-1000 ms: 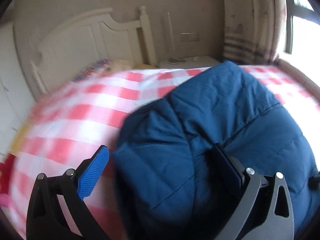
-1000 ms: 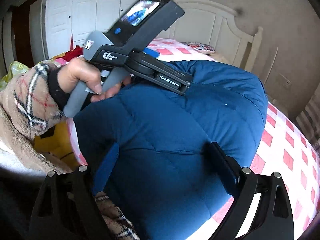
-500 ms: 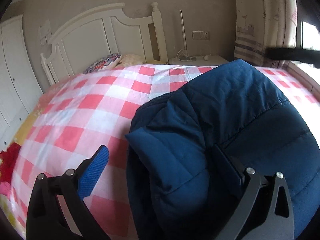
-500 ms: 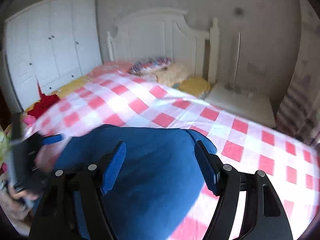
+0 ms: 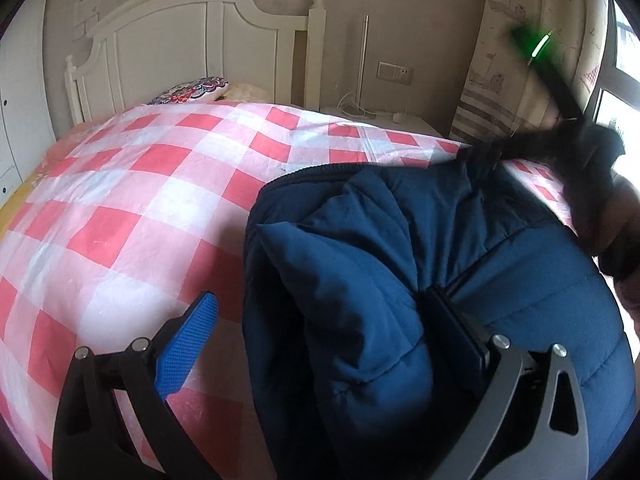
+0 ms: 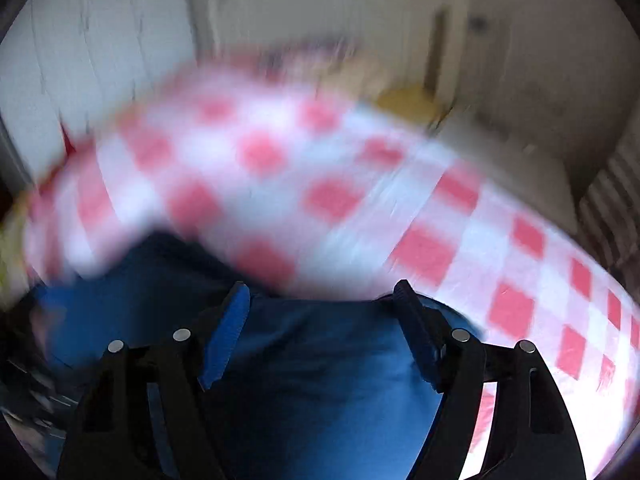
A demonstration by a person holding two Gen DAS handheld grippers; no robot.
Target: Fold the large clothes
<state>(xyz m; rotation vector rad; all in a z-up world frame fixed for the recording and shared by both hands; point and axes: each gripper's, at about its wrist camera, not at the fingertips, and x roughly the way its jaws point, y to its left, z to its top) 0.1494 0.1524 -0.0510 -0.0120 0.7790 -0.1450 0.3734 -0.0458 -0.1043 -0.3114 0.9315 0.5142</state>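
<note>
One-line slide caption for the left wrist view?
Open left tongs straddle a folded navy padded jacket on a red-checked bedspread.

We are in a home bedroom: a checked bed (image 5: 160, 184) with white headboard (image 5: 192, 32) at eleven o'clock.

The jacket (image 5: 400, 280) lies on the bed (image 5: 140, 208), toward its foot and window side. Behind the jacket, at the bed's far end, stands the headboard (image 5: 192, 40), with a pillow (image 5: 192, 90) just before it. The nightstand (image 5: 380, 120) sits right of the headboard, beside the curtain (image 5: 520, 80).
</note>
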